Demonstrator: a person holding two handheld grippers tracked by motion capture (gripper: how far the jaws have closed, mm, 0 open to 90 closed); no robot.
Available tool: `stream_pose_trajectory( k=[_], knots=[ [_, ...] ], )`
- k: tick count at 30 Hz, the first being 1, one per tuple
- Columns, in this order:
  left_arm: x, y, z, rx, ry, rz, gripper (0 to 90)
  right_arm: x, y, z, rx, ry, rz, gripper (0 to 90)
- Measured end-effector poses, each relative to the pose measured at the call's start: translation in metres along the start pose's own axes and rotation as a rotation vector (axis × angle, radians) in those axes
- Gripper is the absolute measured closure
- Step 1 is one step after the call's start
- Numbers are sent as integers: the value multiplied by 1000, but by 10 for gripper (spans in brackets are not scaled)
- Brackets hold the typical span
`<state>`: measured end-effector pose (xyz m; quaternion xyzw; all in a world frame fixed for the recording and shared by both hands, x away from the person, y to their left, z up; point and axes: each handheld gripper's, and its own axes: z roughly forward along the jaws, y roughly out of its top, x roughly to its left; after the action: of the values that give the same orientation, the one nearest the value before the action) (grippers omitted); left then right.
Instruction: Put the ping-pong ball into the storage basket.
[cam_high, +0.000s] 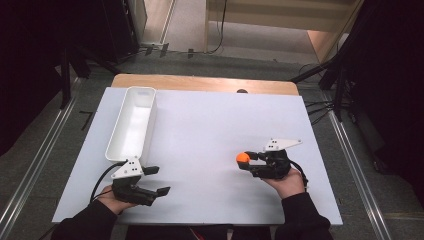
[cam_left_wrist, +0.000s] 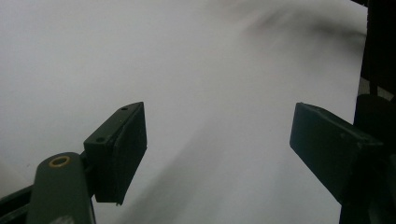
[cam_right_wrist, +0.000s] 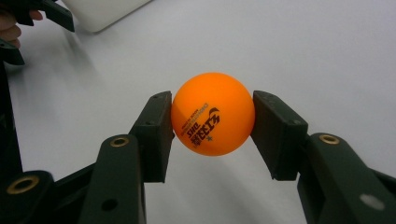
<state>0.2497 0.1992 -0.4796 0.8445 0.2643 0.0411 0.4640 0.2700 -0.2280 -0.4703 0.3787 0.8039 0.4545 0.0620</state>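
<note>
I have the right gripper clamped on the orange ball, held just above the white table on its right side, while my left gripper rests with jaws apart near the white tray.

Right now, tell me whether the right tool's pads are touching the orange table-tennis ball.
Touching. The right gripper view shows the right tool with both pads pressed against opposite sides of the orange table-tennis ball, no gap.
</note>
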Motion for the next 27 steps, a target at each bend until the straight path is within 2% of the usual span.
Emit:
stream_pose_trajectory(
  k=[27],
  knots=[
    [0, 0, -1, 0, 0, 2, 193, 11, 17, 12, 10, 36, -32, 489]
  ],
)
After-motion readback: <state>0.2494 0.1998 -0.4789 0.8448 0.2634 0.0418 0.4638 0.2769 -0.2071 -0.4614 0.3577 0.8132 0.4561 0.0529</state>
